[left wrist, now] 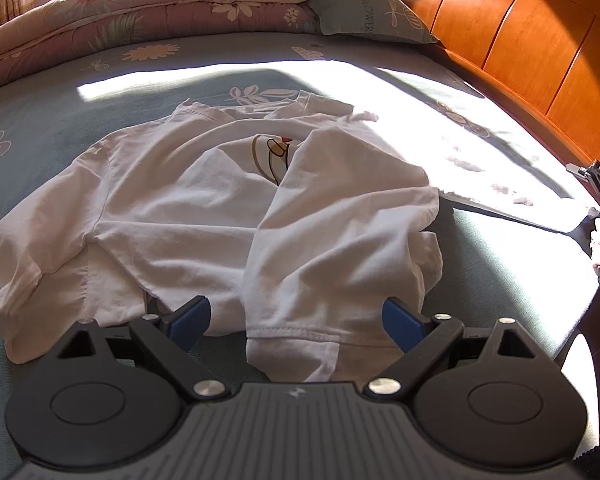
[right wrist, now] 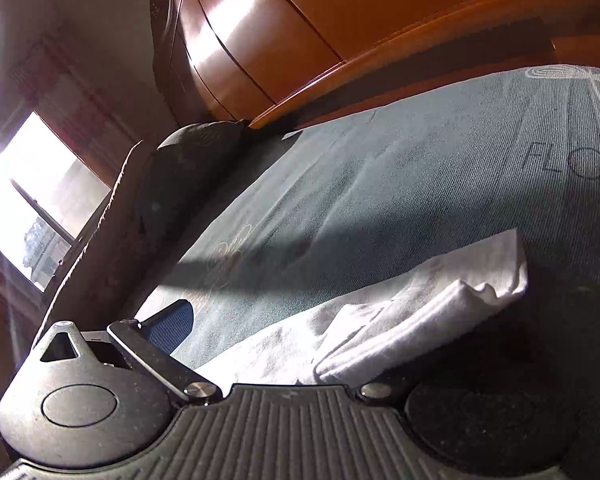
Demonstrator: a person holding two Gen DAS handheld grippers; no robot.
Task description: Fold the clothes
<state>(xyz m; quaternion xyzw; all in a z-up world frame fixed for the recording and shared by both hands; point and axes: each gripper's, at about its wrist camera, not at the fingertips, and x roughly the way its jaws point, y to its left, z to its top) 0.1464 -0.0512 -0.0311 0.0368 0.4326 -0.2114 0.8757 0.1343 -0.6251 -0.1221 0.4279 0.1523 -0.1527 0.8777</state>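
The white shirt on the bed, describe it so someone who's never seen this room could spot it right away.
Start at the orange wooden headboard and the blue floral bedsheet below it. The shirt lies crumpled mid-bed, just ahead of the open left gripper. It is the only plain white cloth there, with a cartoon print peeking from its folds.

Floral blue bedsheet (left wrist: 60, 128), folded quilt (left wrist: 140, 12), pillow (left wrist: 372, 12), wooden headboard (left wrist: 520, 32), window (right wrist: 40, 196)

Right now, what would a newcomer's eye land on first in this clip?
The crumpled white T-shirt sprawls mid-bed on the blue floral bedsheet, one side flopped over its cartoon print. A hard band of sunlight cuts across the sheet beyond it, toward the orange wooden headboard. The left tongs hang open over the shirt's near hem.
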